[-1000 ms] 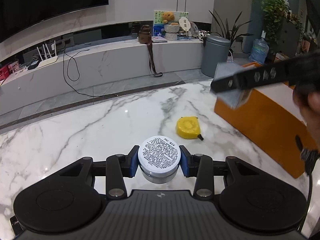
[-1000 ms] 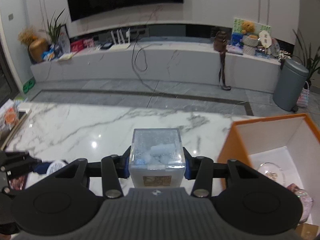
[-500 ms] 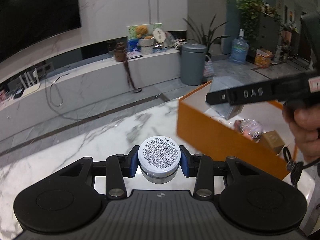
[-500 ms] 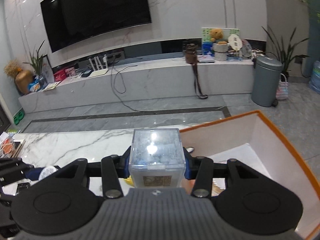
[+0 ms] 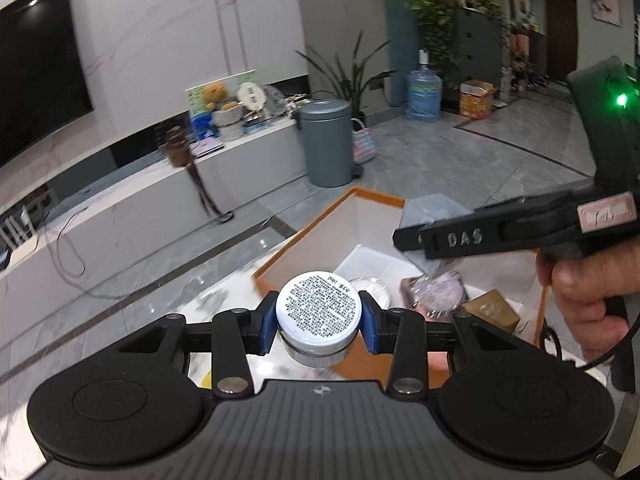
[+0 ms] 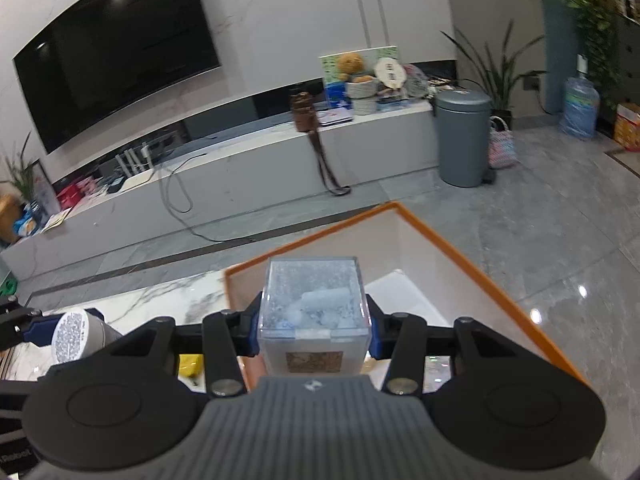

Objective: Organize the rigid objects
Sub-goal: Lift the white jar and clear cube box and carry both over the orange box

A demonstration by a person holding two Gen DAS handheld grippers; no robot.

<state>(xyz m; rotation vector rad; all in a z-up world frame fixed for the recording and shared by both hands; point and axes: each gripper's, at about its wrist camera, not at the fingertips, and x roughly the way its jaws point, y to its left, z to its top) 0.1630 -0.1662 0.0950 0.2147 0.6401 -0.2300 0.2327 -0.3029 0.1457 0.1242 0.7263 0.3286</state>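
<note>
Grippers, one in each hand of a person, hang over a marble table beside an orange-rimmed box. The left gripper (image 5: 319,322) has its blue pads closed on a small round jar (image 5: 319,312) with a white printed lid, held upright between the jaws. The right gripper (image 6: 313,330) is closed on a clear plastic cube (image 6: 313,312) holding pale bluish contents.

The orange box (image 5: 316,224) lies just ahead and to the right of the left gripper; the jar sits at the box's near left corner, roughly over the rim. Already inside are a round clear piece, a pinkish wrapped item and a small brown box (image 5: 490,310).

From the right wrist view, the cube is above the box's near left wall (image 6: 236,300), with the white floor of the box open beyond it to the right. A yellow object (image 6: 190,364), partly hidden, lies on the table (image 6: 160,300) below.

The right gripper looks farther over the box; the release likely needs only a short move forward and down, the cube first.
</note>
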